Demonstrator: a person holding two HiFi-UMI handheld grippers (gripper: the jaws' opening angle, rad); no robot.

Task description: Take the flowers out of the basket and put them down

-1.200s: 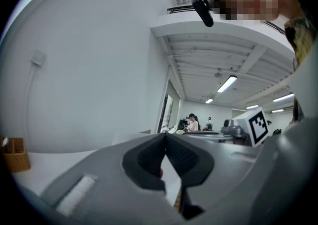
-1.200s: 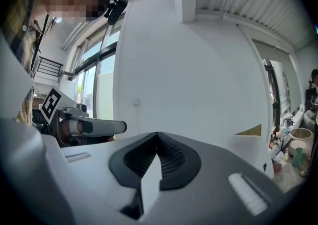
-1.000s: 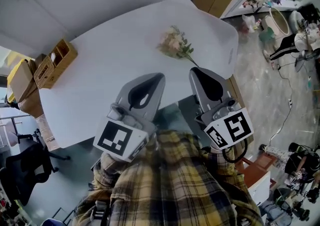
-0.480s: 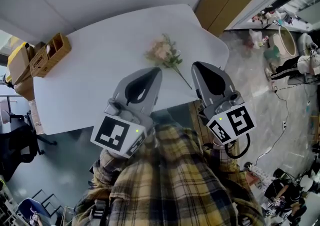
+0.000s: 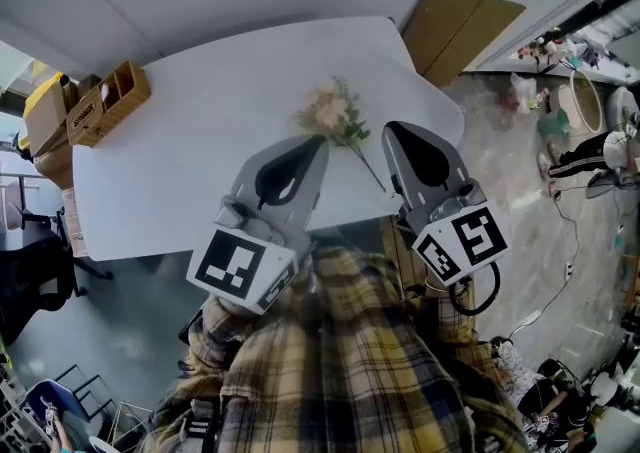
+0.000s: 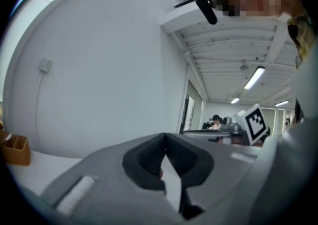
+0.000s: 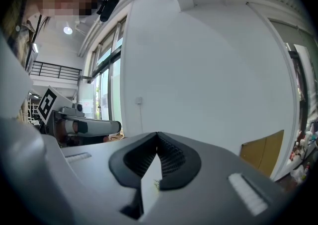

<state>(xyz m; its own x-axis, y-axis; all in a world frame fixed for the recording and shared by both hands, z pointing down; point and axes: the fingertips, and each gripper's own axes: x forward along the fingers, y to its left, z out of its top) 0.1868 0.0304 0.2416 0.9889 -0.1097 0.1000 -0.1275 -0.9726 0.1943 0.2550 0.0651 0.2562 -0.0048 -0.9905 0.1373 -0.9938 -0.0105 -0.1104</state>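
Observation:
A bunch of pale pink flowers (image 5: 330, 113) with green leaves lies flat on the white table (image 5: 190, 151), its stem pointing toward me. The wooden basket (image 5: 108, 101) stands at the table's far left corner, well apart from the flowers. My left gripper (image 5: 318, 141) is shut and empty, its tip just left of the stem. My right gripper (image 5: 390, 129) is shut and empty too, just right of the stem. In the left gripper view the jaws (image 6: 165, 134) meet at their tips. The right gripper view shows its jaws (image 7: 157, 133) closed on nothing.
A flat cardboard sheet (image 5: 465, 26) leans beyond the table's far right corner. A yellow box (image 5: 45, 111) sits left of the basket, and a dark office chair (image 5: 30, 281) stands off the left side. Clutter and cables cover the floor at right.
The view has swung, and both shut grippers have moved level relative to the table. The flower stem now lies between the two gripper tips. The flowers stay on the table.

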